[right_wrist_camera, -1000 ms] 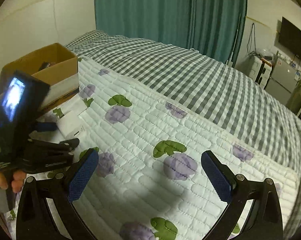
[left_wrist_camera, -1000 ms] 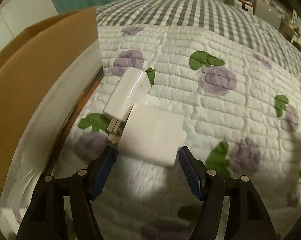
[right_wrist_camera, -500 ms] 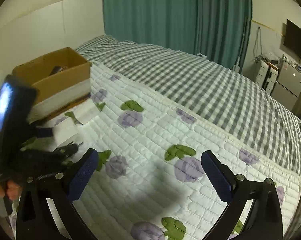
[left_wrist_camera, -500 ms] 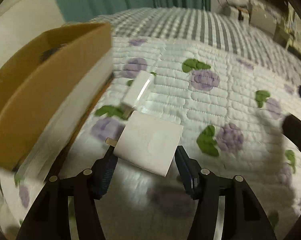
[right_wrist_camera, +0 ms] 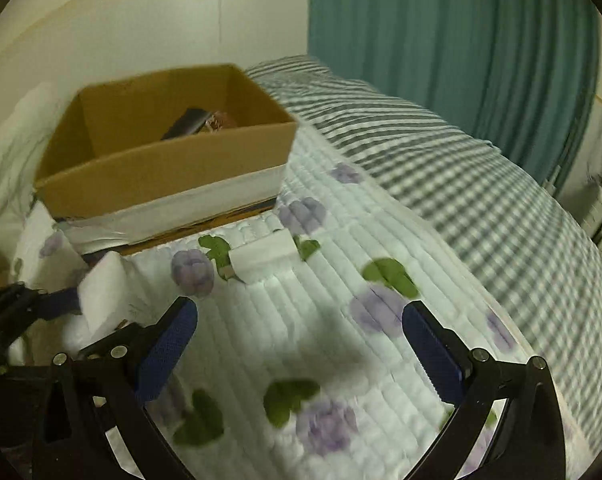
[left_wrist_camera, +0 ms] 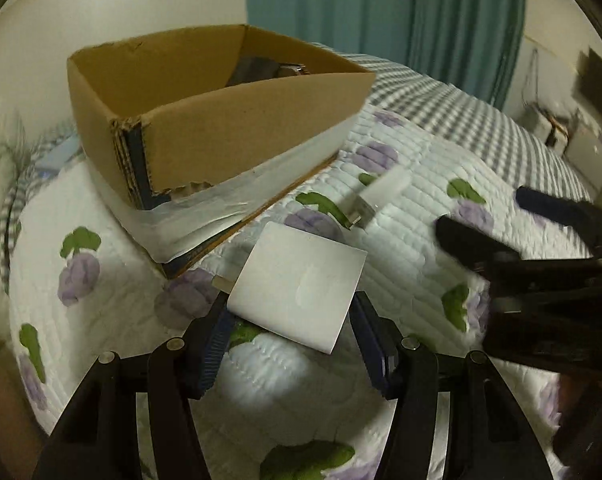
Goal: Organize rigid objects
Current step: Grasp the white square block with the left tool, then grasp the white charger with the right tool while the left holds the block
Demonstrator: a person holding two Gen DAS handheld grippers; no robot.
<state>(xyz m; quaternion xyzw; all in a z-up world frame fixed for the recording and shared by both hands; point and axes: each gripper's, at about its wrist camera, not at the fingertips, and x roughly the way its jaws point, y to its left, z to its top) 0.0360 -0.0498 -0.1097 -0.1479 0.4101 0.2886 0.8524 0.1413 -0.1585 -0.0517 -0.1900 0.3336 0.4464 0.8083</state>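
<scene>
My left gripper (left_wrist_camera: pixel 293 328) is shut on a square white charger (left_wrist_camera: pixel 297 286) and holds it above the quilt, in front of the cardboard box (left_wrist_camera: pixel 205 120). The held charger also shows in the right wrist view (right_wrist_camera: pixel 103 296), at the left. A second, longer white charger (left_wrist_camera: pixel 377 196) lies on the quilt beside the box; it also shows in the right wrist view (right_wrist_camera: pixel 263 256). My right gripper (right_wrist_camera: pixel 301 340) is open and empty above the quilt, to the right of the left one.
The open box (right_wrist_camera: pixel 165 168) sits at the left of the bed and holds a few dark items (right_wrist_camera: pixel 199 122). A floral quilt (right_wrist_camera: pixel 341 280) covers the bed, with a checked blanket (right_wrist_camera: pixel 441 152) behind and teal curtains (right_wrist_camera: pixel 461 40) beyond.
My left gripper has closed on the square charger and lifted it off the quilt, turning toward the box. The right gripper has swung left, toward the box and the second charger.
</scene>
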